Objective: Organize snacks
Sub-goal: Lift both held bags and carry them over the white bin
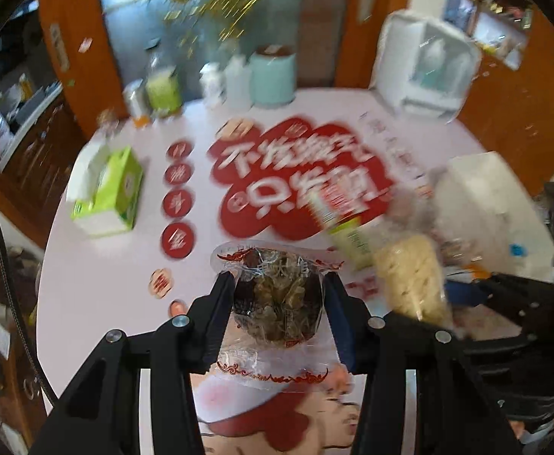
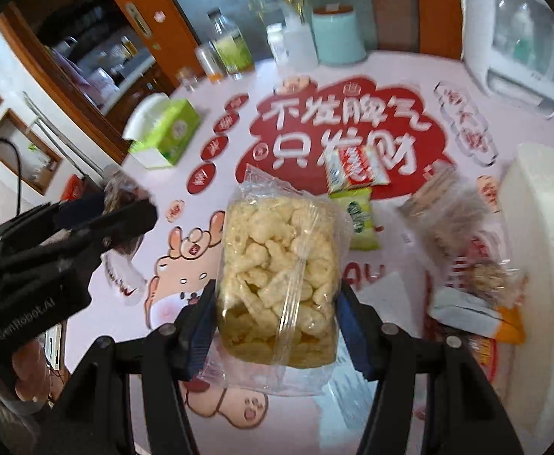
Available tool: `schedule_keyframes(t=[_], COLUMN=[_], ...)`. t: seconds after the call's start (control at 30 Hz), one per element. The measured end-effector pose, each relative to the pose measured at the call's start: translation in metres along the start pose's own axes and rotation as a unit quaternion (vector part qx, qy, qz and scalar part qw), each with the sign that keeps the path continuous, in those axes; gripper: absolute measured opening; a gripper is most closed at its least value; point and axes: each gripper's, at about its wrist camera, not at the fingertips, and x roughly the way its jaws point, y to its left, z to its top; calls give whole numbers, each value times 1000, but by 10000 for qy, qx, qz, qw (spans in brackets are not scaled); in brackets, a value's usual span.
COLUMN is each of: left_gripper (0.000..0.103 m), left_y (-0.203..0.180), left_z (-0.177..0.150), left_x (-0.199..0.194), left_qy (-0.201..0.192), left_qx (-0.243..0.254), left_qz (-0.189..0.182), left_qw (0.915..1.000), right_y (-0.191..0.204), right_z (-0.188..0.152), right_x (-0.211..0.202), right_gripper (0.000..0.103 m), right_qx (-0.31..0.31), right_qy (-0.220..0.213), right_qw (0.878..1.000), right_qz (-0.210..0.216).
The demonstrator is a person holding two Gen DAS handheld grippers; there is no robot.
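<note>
Left gripper clamped on crinkly clear-wrapped dark round snack; right gripper pinching lumpy pale puffed-snack plastic bag.

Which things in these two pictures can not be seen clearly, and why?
- Left wrist view: snack packets beside the puffed snack bag, smeared by motion blur.
- Right wrist view: white box, cut off by the frame edge.
- Right wrist view: dark snack in the left claw, mostly hidden behind its fingers.

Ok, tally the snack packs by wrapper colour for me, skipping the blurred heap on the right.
Clear: 2 (dark snack pack, puffed snack bag)
Red-and-white: 1 (red-and-white packet)
Green: 1 (green packet)
Total: 4
</note>
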Motion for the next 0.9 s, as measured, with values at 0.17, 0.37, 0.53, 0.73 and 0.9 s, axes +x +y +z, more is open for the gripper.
schedule_keyframes(t=[0.17,0.37,0.53,0.73,0.9], left_gripper=[47,47,47,47,47], left_y=[-60,-142,-206,-275,-327], left_z=[18,38,45,52,57], left_x=[-40,-80,-93,-93,-81], left_qy=[-465,-1007,-1161,-1082,-985], left_qx=[360,783,1045,1144,1195], left_qz=[-341,-674,-843,-952,-915], left_qw=[9977,9895,9841,9829,9837], right_y=[-20,-70,-114,-169,-210], right_z=[-4,-25,-42,-60,-66], right_x=[-56,-125,-177,-217,-227], right_gripper=[60,60,60,60,60], right_qx=[57,479,795,1153,1362], right_qy=[-595,-1298,-1752,-2063,-2029], right_qw=[9981,9893,9780,9642,9598], right_qz=[-167,-460,-800,-1203,-1383])
